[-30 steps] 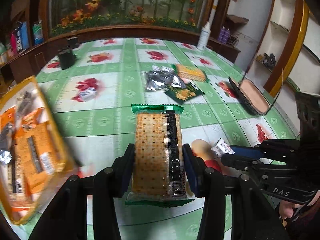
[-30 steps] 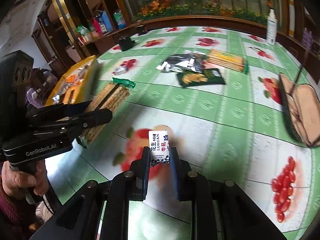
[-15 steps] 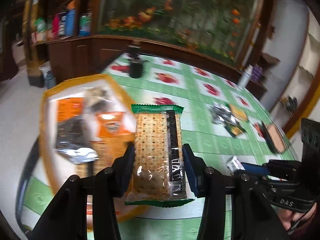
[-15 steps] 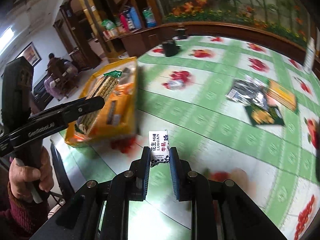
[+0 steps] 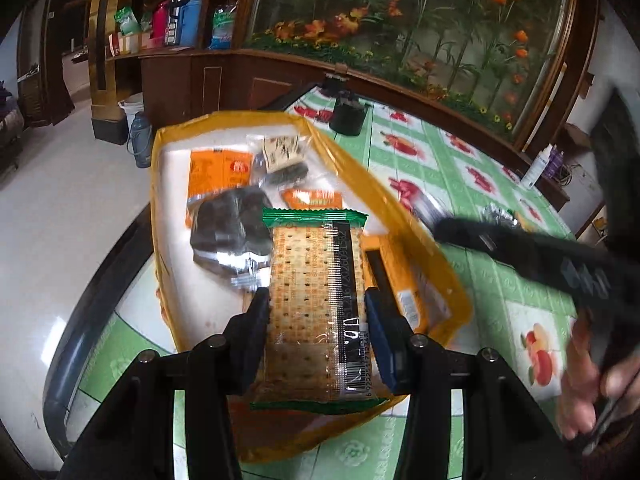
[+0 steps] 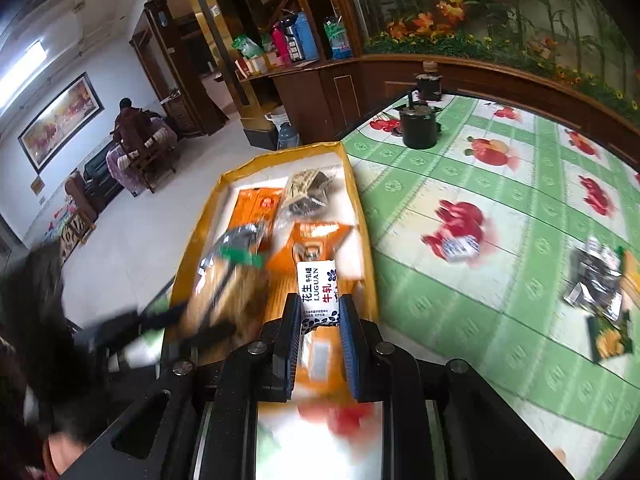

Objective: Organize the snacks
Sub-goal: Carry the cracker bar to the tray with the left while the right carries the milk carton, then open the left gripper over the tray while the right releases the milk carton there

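My left gripper is shut on a cracker pack with green ends and holds it above the yellow-rimmed tray. The tray holds orange packets, a dark foil bag and a clear bag with a label. My right gripper is shut on a small white candy packet with red and blue print, above the near end of the same tray. The left gripper with the cracker pack shows blurred in the right wrist view. The right gripper shows blurred at the right of the left wrist view.
A green fruit-print cloth covers the table. On it lie a small white packet, foil and green snack bags at the right, and a black pot at the far edge. The tray sits at the table's left edge, with floor beyond.
Both grippers have swung left from over the table to above the yellow tray, each still holding its snack. The right gripper has come close beside the left.
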The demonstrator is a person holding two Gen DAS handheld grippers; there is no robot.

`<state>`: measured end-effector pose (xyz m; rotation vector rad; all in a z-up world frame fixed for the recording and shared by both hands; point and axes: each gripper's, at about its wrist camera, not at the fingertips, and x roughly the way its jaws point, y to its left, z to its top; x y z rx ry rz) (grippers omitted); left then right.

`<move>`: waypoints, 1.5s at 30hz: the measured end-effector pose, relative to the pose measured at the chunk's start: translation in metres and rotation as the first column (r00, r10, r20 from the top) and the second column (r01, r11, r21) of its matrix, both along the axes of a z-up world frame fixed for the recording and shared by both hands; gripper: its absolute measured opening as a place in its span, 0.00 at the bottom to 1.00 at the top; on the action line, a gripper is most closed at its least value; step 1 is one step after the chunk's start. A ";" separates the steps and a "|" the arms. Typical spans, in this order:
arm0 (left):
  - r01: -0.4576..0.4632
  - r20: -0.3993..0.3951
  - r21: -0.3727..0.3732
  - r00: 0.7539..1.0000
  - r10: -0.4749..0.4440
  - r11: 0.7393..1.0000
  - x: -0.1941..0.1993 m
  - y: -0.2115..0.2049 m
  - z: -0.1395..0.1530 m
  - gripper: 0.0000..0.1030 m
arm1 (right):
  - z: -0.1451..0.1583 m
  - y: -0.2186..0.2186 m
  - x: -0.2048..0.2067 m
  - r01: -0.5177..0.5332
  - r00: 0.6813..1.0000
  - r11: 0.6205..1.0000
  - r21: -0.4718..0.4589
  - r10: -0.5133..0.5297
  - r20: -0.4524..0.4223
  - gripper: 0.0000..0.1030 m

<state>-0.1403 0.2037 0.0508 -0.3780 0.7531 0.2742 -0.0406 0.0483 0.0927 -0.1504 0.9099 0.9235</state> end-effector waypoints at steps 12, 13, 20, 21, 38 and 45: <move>-0.003 -0.013 0.027 1.000 0.004 1.000 -0.003 -0.005 -0.006 0.45 | -0.033 0.052 0.034 0.007 0.998 1.000 -0.009 -0.008 -0.061 0.21; -0.005 -0.012 0.025 1.000 0.006 1.000 -0.003 -0.006 -0.006 0.45 | -0.035 0.053 0.035 0.007 0.997 1.000 -0.009 -0.007 -0.070 0.21; -0.010 -0.018 0.017 1.000 0.011 1.000 -0.001 -0.006 -0.004 0.55 | -0.035 0.050 0.040 0.008 0.994 1.000 0.013 -0.006 -0.110 0.32; -0.013 -0.016 0.019 1.000 0.013 1.000 -0.001 -0.007 -0.003 0.55 | -0.034 0.048 0.039 0.008 0.994 1.000 0.018 -0.006 -0.105 0.41; 0.102 0.042 0.069 0.994 -0.105 0.992 0.011 -0.066 0.024 0.61 | -0.011 -0.081 0.068 0.180 0.981 0.978 0.108 -0.170 -0.092 0.44; 0.305 -0.026 0.080 0.952 -0.304 0.949 0.045 -0.148 -0.013 0.66 | -0.018 -0.200 0.125 0.446 0.895 0.888 0.111 -0.439 -0.083 0.44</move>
